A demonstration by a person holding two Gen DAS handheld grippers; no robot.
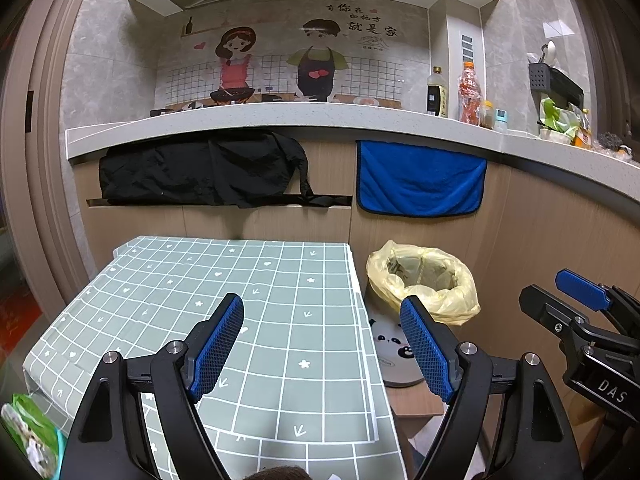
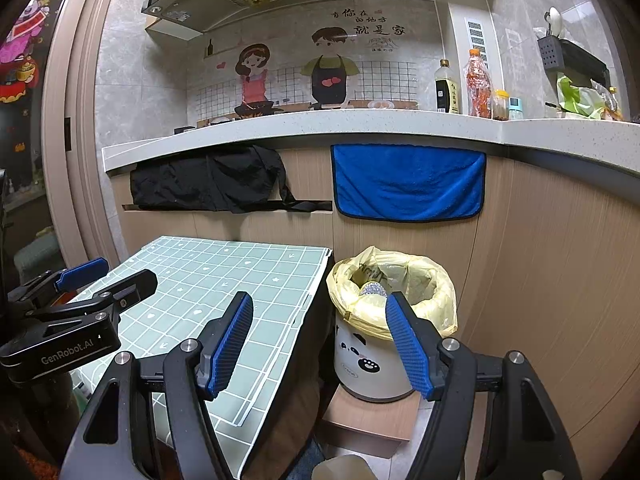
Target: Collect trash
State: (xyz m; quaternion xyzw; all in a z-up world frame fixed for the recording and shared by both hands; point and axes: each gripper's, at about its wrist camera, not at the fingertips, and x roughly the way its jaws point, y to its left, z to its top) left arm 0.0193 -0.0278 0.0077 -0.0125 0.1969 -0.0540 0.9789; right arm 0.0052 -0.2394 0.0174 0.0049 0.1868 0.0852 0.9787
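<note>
A trash bin lined with a yellow bag [image 1: 424,280] [image 2: 392,292] stands right of a table with a green gridded cloth [image 1: 260,280] [image 2: 224,276]. The bin has a white panda-printed body [image 2: 368,364]. A shiny crumpled piece [image 2: 372,290] lies inside the bag. My left gripper [image 1: 322,304] hovers open over the table's right part, nothing between its blue pads. My right gripper [image 2: 320,300] is open too, spanning the gap between table edge and bin, holding nothing. Each gripper shows in the other's view: the right gripper [image 1: 560,292], the left gripper [image 2: 116,276].
The bin rests on a low wooden stand [image 2: 368,412]. A green packet [image 1: 28,432] lies at the table's near left corner. Behind, a counter [image 1: 280,120] carries bottles [image 1: 468,92]; a blue towel [image 1: 420,176] and black cloth [image 1: 204,168] hang from it.
</note>
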